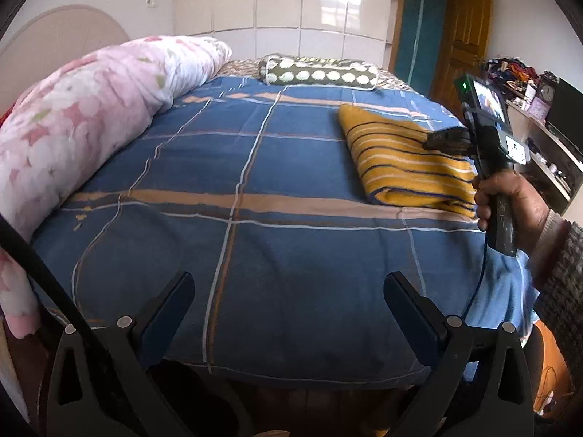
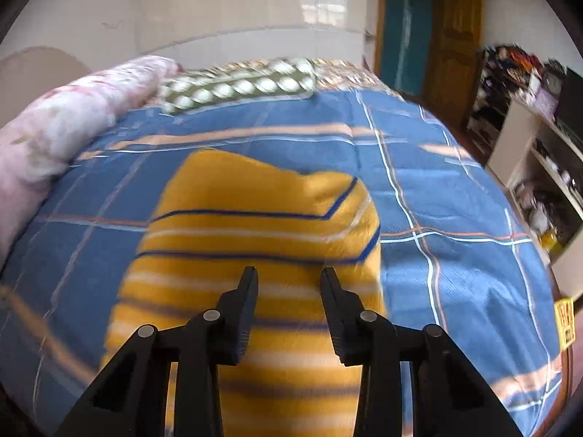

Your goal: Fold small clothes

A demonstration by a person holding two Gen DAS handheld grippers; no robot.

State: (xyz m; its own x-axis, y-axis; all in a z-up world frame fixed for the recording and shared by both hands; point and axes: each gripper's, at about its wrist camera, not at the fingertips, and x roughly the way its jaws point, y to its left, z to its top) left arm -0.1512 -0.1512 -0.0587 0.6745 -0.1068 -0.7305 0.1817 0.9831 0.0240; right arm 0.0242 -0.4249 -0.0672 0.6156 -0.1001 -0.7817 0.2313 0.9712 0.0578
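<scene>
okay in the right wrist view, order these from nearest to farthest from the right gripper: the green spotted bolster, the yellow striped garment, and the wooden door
1. Yellow striped garment, right under the right gripper, whose open jaws hover over it.
2. Green spotted bolster, across the blue bed cover toward the far edge, slightly left.
3. Wooden door, beyond the bed on the back wall, to the right.

Blue plaid bed (image 1: 255, 167), folded yellow striped garment (image 1: 404, 160), pink quilt (image 1: 83, 116), spotted bolster (image 1: 317, 71)
</scene>
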